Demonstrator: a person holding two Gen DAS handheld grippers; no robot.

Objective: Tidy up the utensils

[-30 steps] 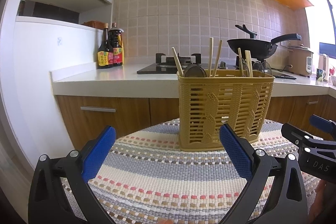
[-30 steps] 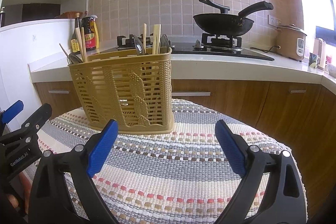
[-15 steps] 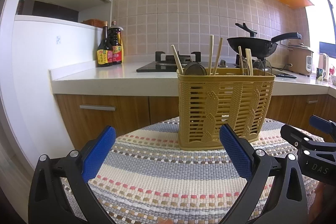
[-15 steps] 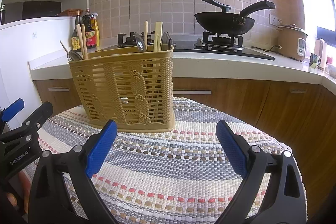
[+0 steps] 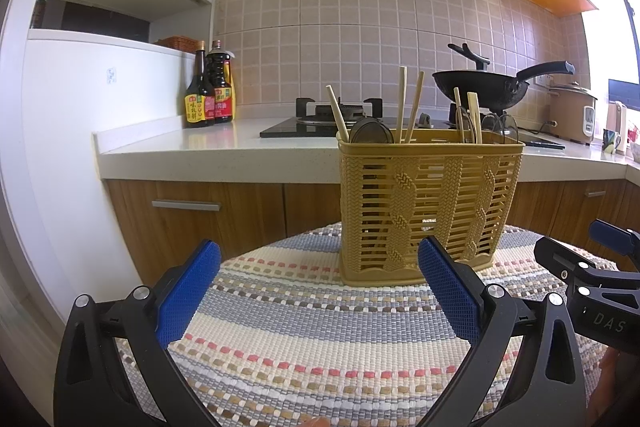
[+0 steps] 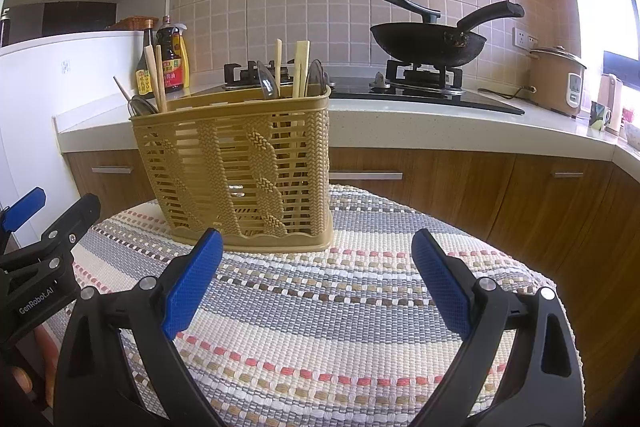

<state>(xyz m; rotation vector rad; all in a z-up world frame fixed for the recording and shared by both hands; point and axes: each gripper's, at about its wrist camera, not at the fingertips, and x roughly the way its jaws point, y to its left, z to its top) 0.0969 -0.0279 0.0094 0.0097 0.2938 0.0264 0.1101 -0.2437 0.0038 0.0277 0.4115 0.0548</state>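
Observation:
A tan plastic utensil basket stands upright on the striped woven mat; it also shows in the right wrist view. Wooden chopsticks and dark spoons stick up out of it, seen too in the right wrist view. My left gripper is open and empty, low over the mat in front of the basket. My right gripper is open and empty, in front and to the right of the basket. Each gripper shows at the edge of the other's view.
Behind the round table runs a white counter over wooden cabinets. On it stand sauce bottles, a gas hob with a black wok and a rice cooker. The mat's edge drops off at the right.
Both views have tilted up and sunk slightly, so the basket sits a little lower in the frames. Both grippers stay open and empty.

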